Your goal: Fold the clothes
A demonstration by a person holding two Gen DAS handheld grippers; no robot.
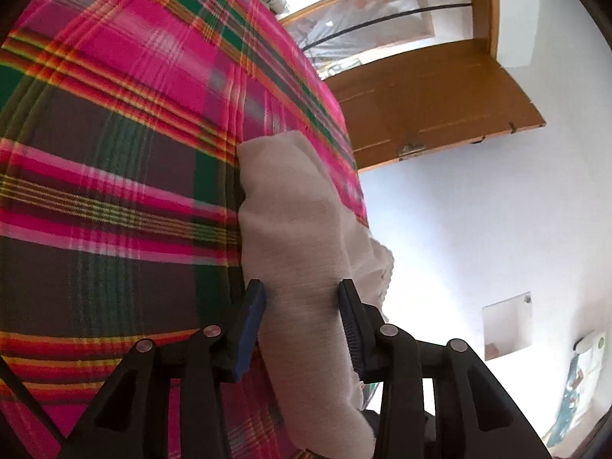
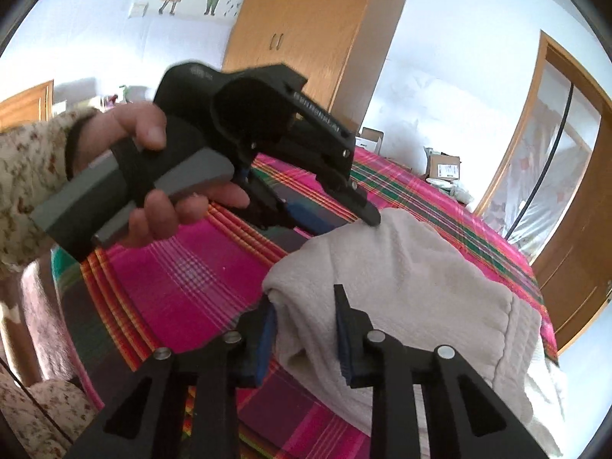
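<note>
A cream-white garment (image 2: 401, 267) lies on a bedspread (image 2: 183, 267) of pink, green and brown plaid. The sleeve (image 2: 26, 164) is beige with small flowers. The wardrobe (image 2: 317, 30) is orange-brown.

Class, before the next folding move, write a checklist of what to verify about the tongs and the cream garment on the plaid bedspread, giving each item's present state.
1. Left tongs grip the cream garment: ok, cloth fills the gap.
2. Right tongs grip it: ok, a fold sits between them.
3. Garment rests on the plaid bedspread: ok.
4. Garment lies flat: not ok, it is bunched.
5. Layers lined up underneath: cannot tell.
</note>
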